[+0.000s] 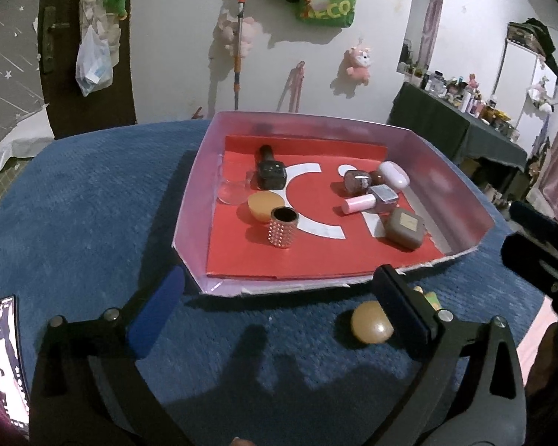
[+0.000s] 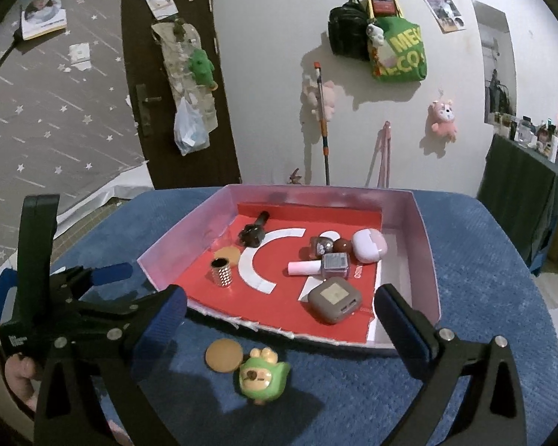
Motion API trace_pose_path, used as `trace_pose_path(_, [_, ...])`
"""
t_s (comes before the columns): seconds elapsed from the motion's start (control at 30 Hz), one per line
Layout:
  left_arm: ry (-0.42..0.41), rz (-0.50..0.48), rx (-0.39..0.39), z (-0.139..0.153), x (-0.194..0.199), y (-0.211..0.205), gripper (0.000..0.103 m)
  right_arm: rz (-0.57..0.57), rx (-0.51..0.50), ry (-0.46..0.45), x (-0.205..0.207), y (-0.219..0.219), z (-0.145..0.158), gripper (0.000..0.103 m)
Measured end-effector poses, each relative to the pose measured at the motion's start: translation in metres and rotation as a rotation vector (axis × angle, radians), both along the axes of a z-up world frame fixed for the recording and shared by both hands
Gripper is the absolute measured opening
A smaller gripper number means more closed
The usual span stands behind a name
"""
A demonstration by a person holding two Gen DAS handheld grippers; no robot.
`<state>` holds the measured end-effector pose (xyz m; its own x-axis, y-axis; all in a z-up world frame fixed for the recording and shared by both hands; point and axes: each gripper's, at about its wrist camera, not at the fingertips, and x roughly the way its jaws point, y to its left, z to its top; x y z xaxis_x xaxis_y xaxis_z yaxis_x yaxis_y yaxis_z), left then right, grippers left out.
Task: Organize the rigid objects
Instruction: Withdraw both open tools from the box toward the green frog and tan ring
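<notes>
Both wide and empty: left hand-held gripper [image 1: 279,308], right hand-held gripper [image 2: 279,316]; just beyond, outside the box's near edge on the blue cushion [image 2: 483,245], green toy [image 2: 264,377] and tan disc [image 2: 224,355], probably awaiting pickup; other items gathered inside the pink box [image 2: 426,260].

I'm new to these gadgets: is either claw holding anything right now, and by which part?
Nothing is held. The left gripper and the right gripper both stand open and empty above the blue cloth.

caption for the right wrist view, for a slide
Open right gripper hovers over green toy and tan disc outside the pink tray.
</notes>
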<state>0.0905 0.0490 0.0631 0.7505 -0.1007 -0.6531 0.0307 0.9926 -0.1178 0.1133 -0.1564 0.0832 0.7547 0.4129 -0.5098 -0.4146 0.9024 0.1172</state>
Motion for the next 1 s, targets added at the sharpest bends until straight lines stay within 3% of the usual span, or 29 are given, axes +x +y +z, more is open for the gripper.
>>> trace_pose_path(0.53, [0.006,-0.03,0.013,-0.01,-0.031,-0.011,0.103,0.006,0.009,0.017,-0.032,-0.003,-0.021,0.103])
trace_pose_path(1.0, [0.075,-0.047,0.007,-0.04,-0.041,-0.017,0.103,-0.007,-0.017,0.107,-0.04,-0.005,-0.064,0.103])
